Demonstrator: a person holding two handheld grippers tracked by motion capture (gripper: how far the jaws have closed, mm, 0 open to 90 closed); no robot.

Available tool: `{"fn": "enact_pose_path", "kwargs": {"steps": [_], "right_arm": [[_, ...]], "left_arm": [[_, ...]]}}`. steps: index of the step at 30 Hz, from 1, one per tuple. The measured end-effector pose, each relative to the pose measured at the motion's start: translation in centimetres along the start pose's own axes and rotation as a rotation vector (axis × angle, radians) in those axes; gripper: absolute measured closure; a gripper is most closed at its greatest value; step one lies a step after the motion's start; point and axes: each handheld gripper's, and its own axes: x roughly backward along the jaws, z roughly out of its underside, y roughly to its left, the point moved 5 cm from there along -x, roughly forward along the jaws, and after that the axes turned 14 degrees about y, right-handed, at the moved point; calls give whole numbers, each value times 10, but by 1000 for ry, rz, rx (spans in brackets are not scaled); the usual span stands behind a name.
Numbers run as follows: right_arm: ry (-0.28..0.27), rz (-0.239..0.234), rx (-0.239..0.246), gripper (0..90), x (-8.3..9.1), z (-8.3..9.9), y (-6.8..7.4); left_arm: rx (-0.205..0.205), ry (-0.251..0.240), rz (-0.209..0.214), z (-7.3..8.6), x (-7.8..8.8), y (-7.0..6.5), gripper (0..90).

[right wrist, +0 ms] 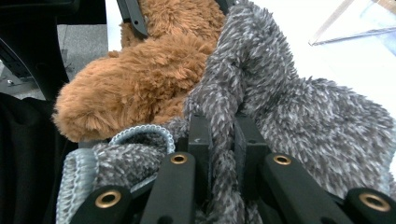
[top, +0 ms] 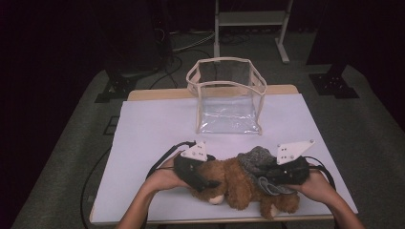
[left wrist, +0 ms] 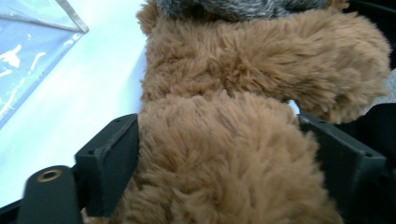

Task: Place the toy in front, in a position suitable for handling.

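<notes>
In the high view the brown plush toy lies along the lower middle of the frame, on the near part of the white bench. Much of it is hidden: the left gripper covers its left end, the right gripper and the person's right hand cover its right side, and a grey fuzzy garment lies over its upper right. What kind of animal it is cannot be made out.

In the left gripper view the brown plush toy bulges up between the two black jaws, which stand wide apart and press into the fur on either side, clamped on a thick part of it. The top of the toy is cut off by the frame edge, with a strip of the grey fuzzy garment just visible there.

In the right gripper view the jaws are nearly together, pinching a fold of the grey fuzzy garment; the brown plush toy sits beyond, upper left.

A clear plastic bag with cream trim stands open at upper centre of the high view, well apart from the toy.
</notes>
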Motion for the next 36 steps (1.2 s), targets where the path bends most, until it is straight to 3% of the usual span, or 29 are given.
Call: {"fn": "enact_pose_path", "kwargs": {"steps": [5,8,12,15,17,20,25,28,29,33,36], "right_arm": [[-6,-8,-11,789,-2,0,-1],[-11,-8,-18,787,-3,0,-3],[-23,8,-36,785,-1,1,-9],[-36,20,-45,783,2,-1,-16],[-39,33,-46,783,4,-4,-20],[-41,36,-42,783,5,-10,-26],[-53,54,-51,786,8,-23,-43],[-45,55,-59,787,5,-36,-62],[-45,55,-59,787,5,-36,-62],[-27,28,-67,788,-7,-43,-73],[-2,-23,-72,790,-22,-39,-71]], "left_arm": [[2,65,11,-2,-13,3,119],[-14,119,-3,-6,-15,3,238],[-11,90,-38,-8,-10,8,444],[-8,52,-63,-8,-5,14,502],[-28,55,-99,-10,-2,18,530],[-50,57,-133,-17,3,23,538],[-72,52,-212,-25,18,45,541],[-64,42,-252,-27,26,60,540],[-55,36,-258,-27,27,63,540],[-25,16,-226,-17,25,72,518],[-4,2,-188,-5,20,72,455]]}}
